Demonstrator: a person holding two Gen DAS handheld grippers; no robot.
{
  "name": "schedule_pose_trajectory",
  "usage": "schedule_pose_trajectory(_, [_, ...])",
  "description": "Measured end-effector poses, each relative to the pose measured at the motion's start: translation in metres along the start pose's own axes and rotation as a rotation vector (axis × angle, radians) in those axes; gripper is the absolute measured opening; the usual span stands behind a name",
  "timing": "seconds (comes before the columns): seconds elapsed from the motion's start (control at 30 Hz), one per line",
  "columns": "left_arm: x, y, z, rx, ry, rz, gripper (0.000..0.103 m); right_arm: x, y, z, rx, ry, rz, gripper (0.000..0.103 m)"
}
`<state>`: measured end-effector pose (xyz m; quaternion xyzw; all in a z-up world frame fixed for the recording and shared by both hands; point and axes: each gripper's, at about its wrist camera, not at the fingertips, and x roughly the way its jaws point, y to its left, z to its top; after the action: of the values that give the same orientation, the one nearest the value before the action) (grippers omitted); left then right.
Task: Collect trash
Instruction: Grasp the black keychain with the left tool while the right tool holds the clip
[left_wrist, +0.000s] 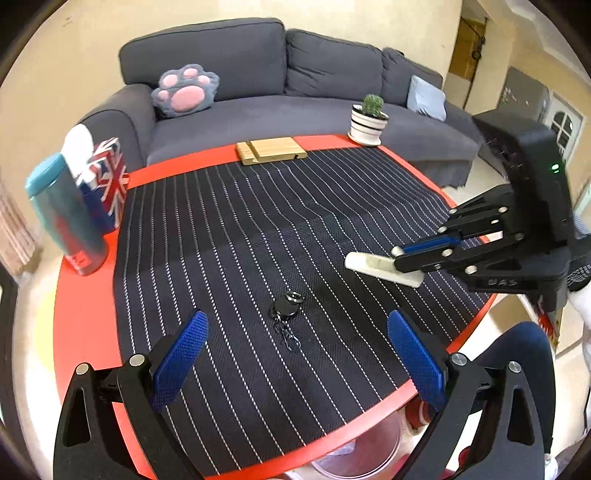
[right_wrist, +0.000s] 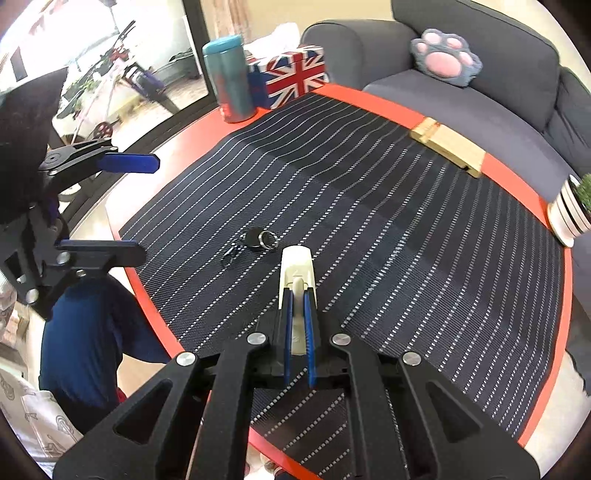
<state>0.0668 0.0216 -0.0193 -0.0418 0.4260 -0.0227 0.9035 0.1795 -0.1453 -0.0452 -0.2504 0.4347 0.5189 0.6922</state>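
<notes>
My right gripper (right_wrist: 297, 295) is shut on a cream-white flat plastic piece (right_wrist: 295, 266) and holds it just above the striped mat; it also shows in the left wrist view (left_wrist: 373, 264), with the right gripper (left_wrist: 400, 258) at the table's right side. A small black key fob with a metal ring (left_wrist: 286, 304) lies on the mat, between and ahead of my left gripper's fingers; it also shows in the right wrist view (right_wrist: 260, 239). My left gripper (left_wrist: 297, 332) is open and empty; it shows in the right wrist view at the left (right_wrist: 146, 206).
The round red table (left_wrist: 85, 317) carries a dark striped mat (left_wrist: 258, 221). At its far edge stand a teal bottle (left_wrist: 62, 214), a Union Jack tissue box (left_wrist: 107, 177), a wooden stand (left_wrist: 271, 149) and a potted cactus (left_wrist: 369, 118). A grey sofa (left_wrist: 258, 107) is behind. A clear bin (left_wrist: 362, 446) sits below the near edge.
</notes>
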Motion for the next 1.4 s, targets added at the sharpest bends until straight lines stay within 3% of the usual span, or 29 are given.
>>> schedule_pose_trajectory(0.4, [0.062,0.0,0.011,0.129,0.186,-0.021,0.094,-0.015,-0.021,-0.015,0.054,-0.018,-0.027,0.006])
schedule_pose_trajectory(0.6, [0.086,0.003,0.007,0.158,0.242,-0.021,0.094,-0.014,-0.025,-0.019,0.068,-0.013,-0.032,0.006])
schedule_pose_trajectory(1.0, [0.101,0.008,0.001,0.147,0.273,-0.026,0.045,-0.011,-0.026,-0.021,0.075,-0.008,-0.031,0.006])
schedule_pose_trajectory(1.1, [0.099,0.007,0.001,0.146,0.277,-0.016,0.027,-0.011,-0.025,-0.021,0.074,-0.009,-0.029,0.006])
schedule_pose_trajectory(1.4, [0.085,0.004,0.0,0.117,0.234,-0.002,0.027,-0.011,-0.023,-0.025,0.094,-0.033,-0.033,0.006])
